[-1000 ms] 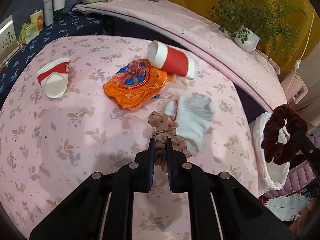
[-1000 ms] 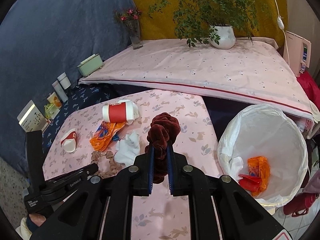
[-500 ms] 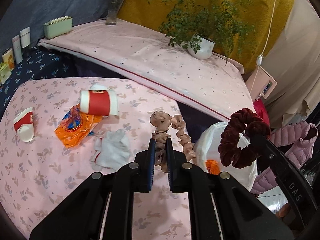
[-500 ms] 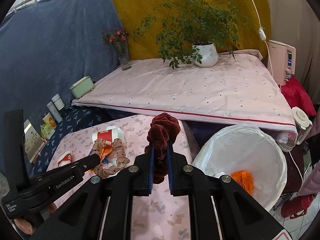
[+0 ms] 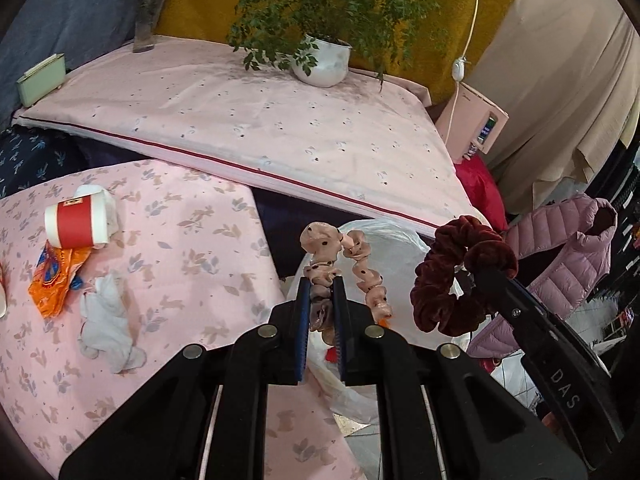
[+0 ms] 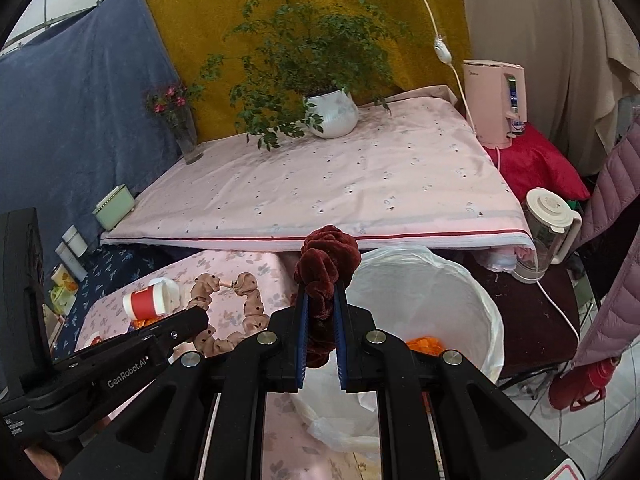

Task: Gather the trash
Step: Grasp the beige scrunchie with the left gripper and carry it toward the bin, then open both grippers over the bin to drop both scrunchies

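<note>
My left gripper (image 5: pixel 321 284) is shut on a tan dotted scrunchie (image 5: pixel 324 256), held in the air at the table's right edge, in front of the white bag-lined bin (image 5: pixel 384 236). My right gripper (image 6: pixel 320 288) is shut on a dark red velvet scrunchie (image 6: pixel 326 260), just left of the bin (image 6: pixel 460 280), which holds orange trash (image 6: pixel 424 345). In the left wrist view the red scrunchie (image 5: pixel 460 276) hangs to the right, over the bin. On the pink table lie a red and white paper cup (image 5: pixel 78 222), an orange wrapper (image 5: pixel 54 280) and a white crumpled cloth (image 5: pixel 106 320).
A higher pink-covered surface (image 6: pixel 320 184) behind carries a potted plant (image 6: pixel 332 114), a flower vase (image 6: pixel 186 136) and a green box (image 6: pixel 114 206). A pink appliance (image 6: pixel 496 104), a clear jug (image 6: pixel 546 232), a red flask (image 6: pixel 580 384) and a padded pink jacket (image 5: pixel 560 264) crowd the right.
Both grippers have swung right, away from the middle of the table toward the bin, each still holding its scrunchie. The tan scrunchie was lifted off the table.
</note>
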A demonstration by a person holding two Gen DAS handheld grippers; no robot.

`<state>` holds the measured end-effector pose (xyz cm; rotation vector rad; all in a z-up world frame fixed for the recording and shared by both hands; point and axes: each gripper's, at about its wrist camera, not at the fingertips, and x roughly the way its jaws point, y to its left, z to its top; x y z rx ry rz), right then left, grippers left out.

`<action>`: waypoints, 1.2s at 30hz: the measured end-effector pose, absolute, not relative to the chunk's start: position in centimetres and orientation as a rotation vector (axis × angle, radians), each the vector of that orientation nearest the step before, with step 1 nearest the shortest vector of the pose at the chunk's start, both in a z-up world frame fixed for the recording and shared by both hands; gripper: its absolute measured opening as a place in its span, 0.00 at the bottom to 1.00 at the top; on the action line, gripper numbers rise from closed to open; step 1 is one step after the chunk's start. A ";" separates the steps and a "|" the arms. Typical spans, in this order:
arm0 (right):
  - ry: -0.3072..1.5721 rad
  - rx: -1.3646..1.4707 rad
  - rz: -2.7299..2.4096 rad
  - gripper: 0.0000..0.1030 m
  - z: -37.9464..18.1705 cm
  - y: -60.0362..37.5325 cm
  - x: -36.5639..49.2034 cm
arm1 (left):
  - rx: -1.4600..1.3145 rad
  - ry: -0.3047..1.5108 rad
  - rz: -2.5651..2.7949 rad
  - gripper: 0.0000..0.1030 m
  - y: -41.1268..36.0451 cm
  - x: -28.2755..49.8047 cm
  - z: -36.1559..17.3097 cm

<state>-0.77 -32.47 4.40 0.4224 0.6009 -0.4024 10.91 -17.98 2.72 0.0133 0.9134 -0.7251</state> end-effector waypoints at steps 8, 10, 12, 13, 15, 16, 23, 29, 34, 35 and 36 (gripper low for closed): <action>0.623 0.470 -0.464 0.14 2.8 -35.5 -1.8 | 0.048 0.906 -0.778 0.38 -21.4 9.9 2.1; 0.617 0.481 -0.476 0.18 2.7 -35.9 -1.9 | 0.051 0.901 -0.771 0.44 -21.6 9.7 2.1; 0.618 0.480 -0.481 0.18 2.6 -36.1 -2.0 | 0.056 0.903 -0.764 0.45 -21.7 9.7 2.0; 0.619 0.480 -0.482 0.19 2.6 -36.1 -1.9 | 0.058 0.904 -0.759 0.45 -21.6 9.7 1.9; 0.617 0.483 -0.482 0.26 2.6 -36.2 -1.9 | 0.058 0.902 -0.746 0.49 -21.4 9.8 1.8; 0.614 0.480 -0.486 0.30 2.6 -36.1 -1.9 | 0.058 0.897 -0.735 0.49 -21.2 9.9 1.9; 0.620 0.460 -0.470 0.34 2.9 -34.8 -1.2 | 0.060 0.872 -0.702 0.49 -19.9 10.0 2.3; 0.617 0.441 -0.449 0.37 3.4 -33.5 -0.8 | 0.045 0.868 -0.669 0.49 -18.4 10.4 2.3; 0.619 0.429 -0.426 0.39 3.7 -32.2 -0.3 | 0.030 0.863 -0.632 0.49 -16.7 10.8 2.3; 0.620 0.425 -0.420 0.40 3.8 -31.9 -0.1 | 0.028 0.861 -0.624 0.49 -16.3 10.9 2.3; 0.620 0.421 -0.416 0.42 3.8 -31.5 0.0 | 0.025 0.859 -0.615 0.49 -15.8 11.0 2.3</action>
